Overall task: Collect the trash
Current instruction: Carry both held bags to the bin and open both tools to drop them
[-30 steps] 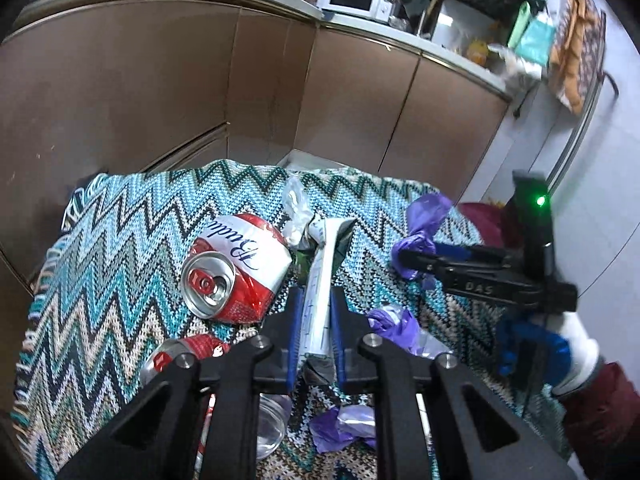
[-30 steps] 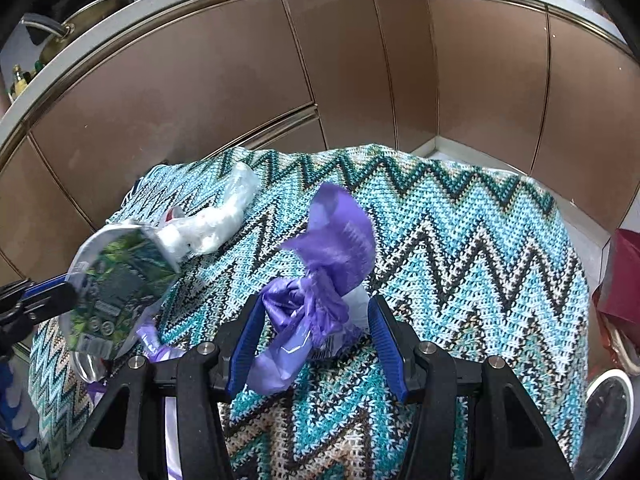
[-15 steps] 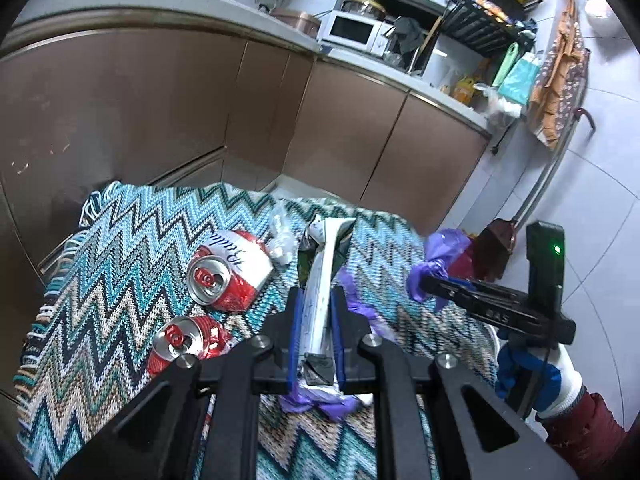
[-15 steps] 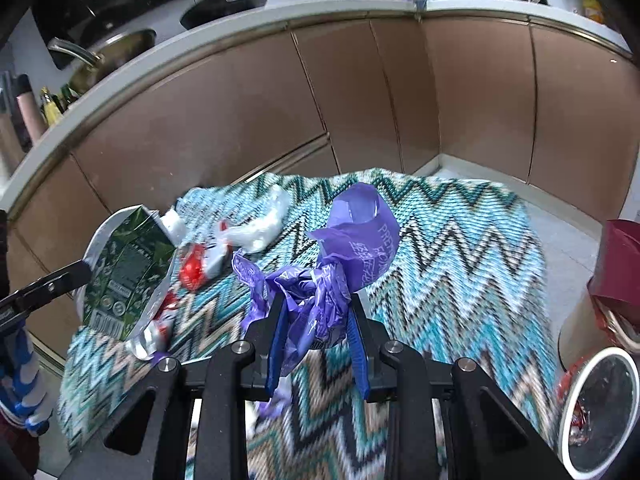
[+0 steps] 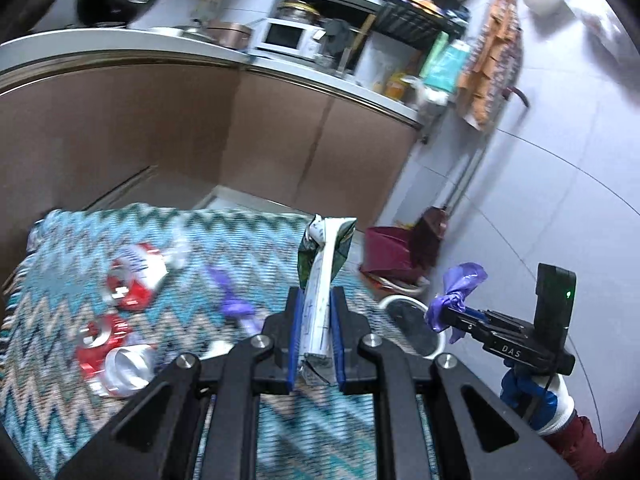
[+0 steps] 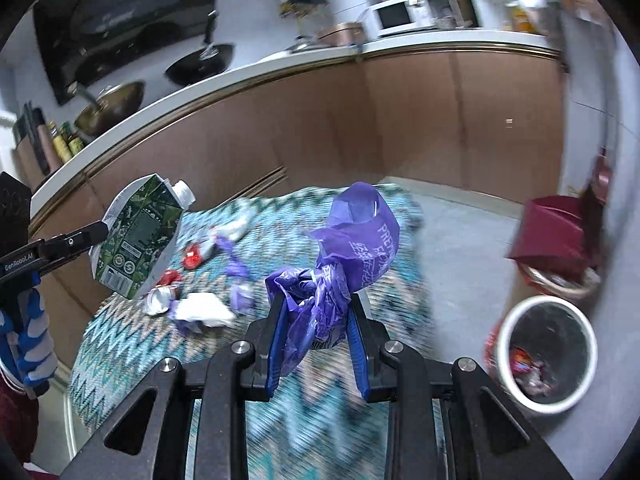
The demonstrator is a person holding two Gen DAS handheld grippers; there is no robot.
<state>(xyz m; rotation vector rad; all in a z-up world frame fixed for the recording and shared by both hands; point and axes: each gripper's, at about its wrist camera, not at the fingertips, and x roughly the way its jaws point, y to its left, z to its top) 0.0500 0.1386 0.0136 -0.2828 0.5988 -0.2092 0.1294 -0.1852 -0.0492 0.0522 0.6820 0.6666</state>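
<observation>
Purple bag (image 6: 352, 256); green-white carton (image 6: 138, 236); red-silver cans (image 5: 134, 276); teal zigzag cloth (image 5: 52, 392); white-rimmed bin (image 6: 546, 350)

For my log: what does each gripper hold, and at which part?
Left gripper: green carton, pinched flat at its bottom end. Right gripper: purple plastic bag, clamped at its crumpled lower part.

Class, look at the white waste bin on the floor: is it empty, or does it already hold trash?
Not empty. The white waste bin shows colourful wrappers at its bottom in the right wrist view.
</observation>
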